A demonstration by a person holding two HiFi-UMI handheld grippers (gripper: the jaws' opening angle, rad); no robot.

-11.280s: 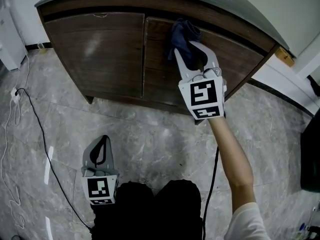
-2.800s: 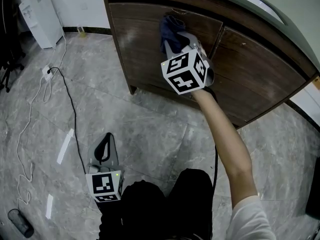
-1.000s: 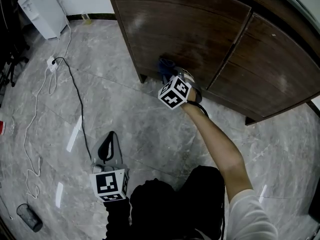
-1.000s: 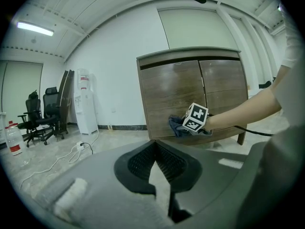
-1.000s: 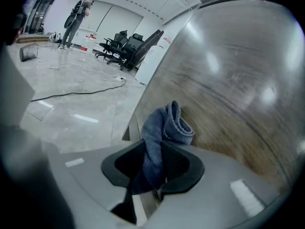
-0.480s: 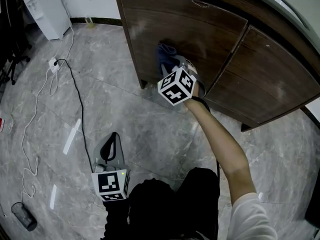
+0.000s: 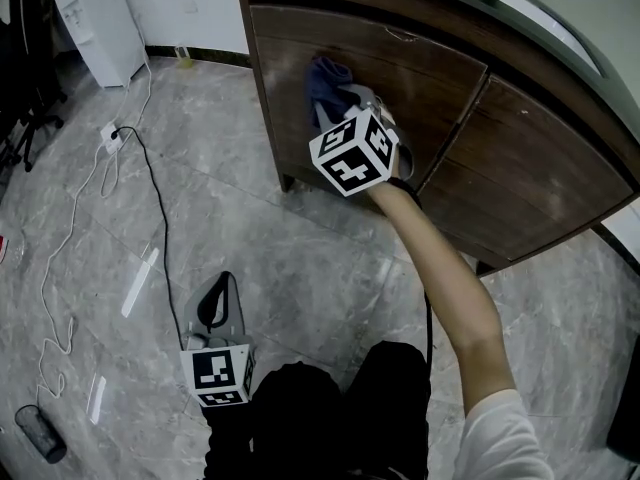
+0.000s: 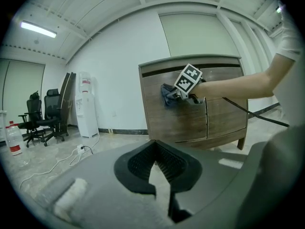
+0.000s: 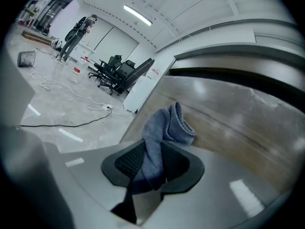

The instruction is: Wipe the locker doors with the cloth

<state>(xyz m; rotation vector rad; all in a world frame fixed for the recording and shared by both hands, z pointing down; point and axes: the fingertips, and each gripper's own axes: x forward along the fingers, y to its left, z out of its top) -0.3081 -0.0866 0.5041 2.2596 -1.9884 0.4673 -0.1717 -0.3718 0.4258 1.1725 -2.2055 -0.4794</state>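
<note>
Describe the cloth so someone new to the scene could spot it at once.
Start at the dark wooden locker with two doors. Against its left door, the right gripper holds a crumpled blue-grey cloth in its jaws. It is the only soft, blue thing on the brown wood.

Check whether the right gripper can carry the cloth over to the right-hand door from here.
Probably yes. The right gripper is shut on the cloth at the left door; the right door adjoins it, and nothing seems to stand in front of it or between the two.
</note>
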